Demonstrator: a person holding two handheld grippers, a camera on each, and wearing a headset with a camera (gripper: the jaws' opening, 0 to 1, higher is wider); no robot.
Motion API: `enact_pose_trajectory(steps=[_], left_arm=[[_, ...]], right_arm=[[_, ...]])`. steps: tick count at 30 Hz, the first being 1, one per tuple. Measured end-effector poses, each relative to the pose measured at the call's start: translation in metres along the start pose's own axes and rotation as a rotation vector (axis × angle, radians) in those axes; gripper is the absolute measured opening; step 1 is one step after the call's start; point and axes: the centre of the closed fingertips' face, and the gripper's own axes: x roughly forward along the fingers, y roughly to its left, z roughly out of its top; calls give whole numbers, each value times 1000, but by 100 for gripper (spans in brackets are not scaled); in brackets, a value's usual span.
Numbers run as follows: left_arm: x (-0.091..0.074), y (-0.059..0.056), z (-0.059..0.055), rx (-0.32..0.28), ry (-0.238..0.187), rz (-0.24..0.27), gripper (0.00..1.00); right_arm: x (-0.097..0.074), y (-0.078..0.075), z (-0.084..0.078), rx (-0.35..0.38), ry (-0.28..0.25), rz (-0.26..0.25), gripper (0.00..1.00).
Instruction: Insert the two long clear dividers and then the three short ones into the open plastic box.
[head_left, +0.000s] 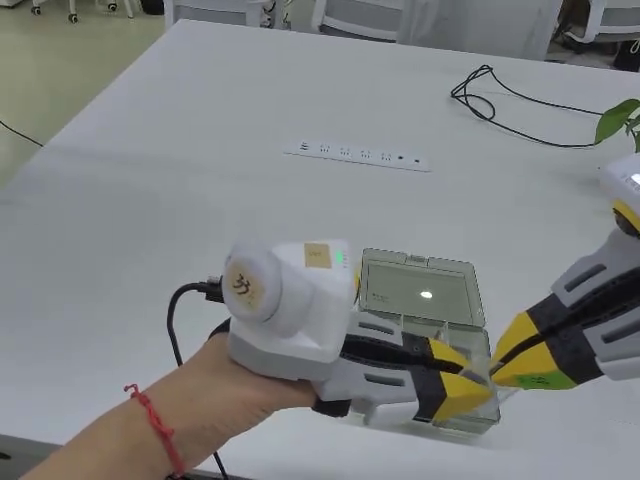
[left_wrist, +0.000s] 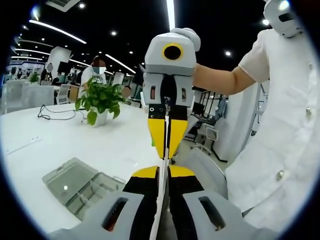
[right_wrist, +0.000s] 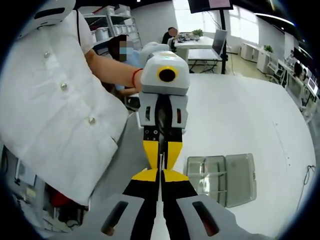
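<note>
Near the front edge of the tabletop (head_left: 200, 180), toward its right end, the open plastic box (head_left: 420, 290) lay flat, and I had both claws meeting tip to tip just above it. The left gripper (head_left: 468, 386) and right gripper (head_left: 497, 367) each had their jaws pressed together. In the left gripper view a thin pale line (left_wrist: 162, 200) ran between the jaws, perhaps a clear divider held edge-on by both ends for lowering in, though I could not tell. The right gripper view looked down into the box and showed lines crossing it, which the claws hid in the head view.
</note>
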Motion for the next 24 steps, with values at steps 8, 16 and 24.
enact_pose_trajectory(steps=[8, 16, 24], left_arm=[[-3, 3, -4, 1, 10, 23, 8], [-12, 12, -10, 3, 22, 75, 17], [-24, 22, -18, 11, 46, 139, 30]], right_arm=[[-2, -3, 0, -1, 2, -23, 3], [-6, -9, -3, 7, -1, -56, 3], [-10, -18, -10, 25, 2, -93, 3]])
